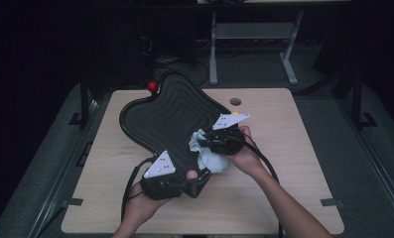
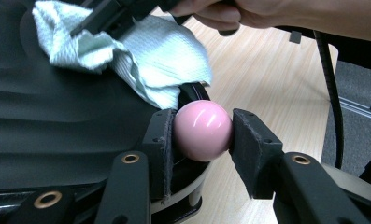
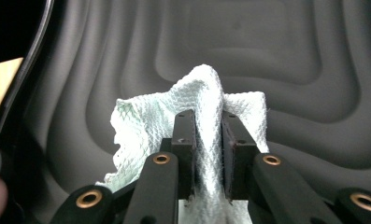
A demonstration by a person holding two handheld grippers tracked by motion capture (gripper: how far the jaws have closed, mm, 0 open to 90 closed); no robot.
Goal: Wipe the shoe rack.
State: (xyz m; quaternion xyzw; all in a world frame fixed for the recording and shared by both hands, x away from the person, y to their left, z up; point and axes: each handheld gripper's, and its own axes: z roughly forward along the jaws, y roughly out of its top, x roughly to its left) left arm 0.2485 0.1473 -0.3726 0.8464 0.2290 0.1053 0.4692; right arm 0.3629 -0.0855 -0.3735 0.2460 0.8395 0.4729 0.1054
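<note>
1. Black and ridged, the moulded tray (image 1: 169, 111) lay at a slant across the pale wooden bench (image 1: 294, 148), its curvy outline readable from the high view.
2. That same high view showed a red ball (image 1: 152, 87) at the tray's far corner and an orange one (image 1: 234, 113) peeping out just behind the right gripper's grey plate.
3. The left gripper (image 1: 189, 176) sat at the tray's near corner. In the high view the thing between its jaws was a small pinkish spot.
4. The left gripper view made it plain: a glossy pink ball (image 2: 203, 130) was clamped between the two black pads (image 2: 162, 144), jaws partly apart around it, right at the tray's rim (image 2: 188, 93).
5. The right gripper (image 1: 203, 142) hovered over the tray's right side, holding a pale blue-green cloth (image 1: 207, 158).
6. The right gripper view showed the grip closely: jaws nearly together, pinching a fold of the waffle-textured cloth (image 3: 206, 93), which bunched up against the tray's concentric ridges (image 3: 290, 60).
7. The left gripper view added the cloth (image 2: 164, 56) draping over the tray edge, just above the pink ball, with the person's right hand (image 2: 211, 11) above it.
</note>
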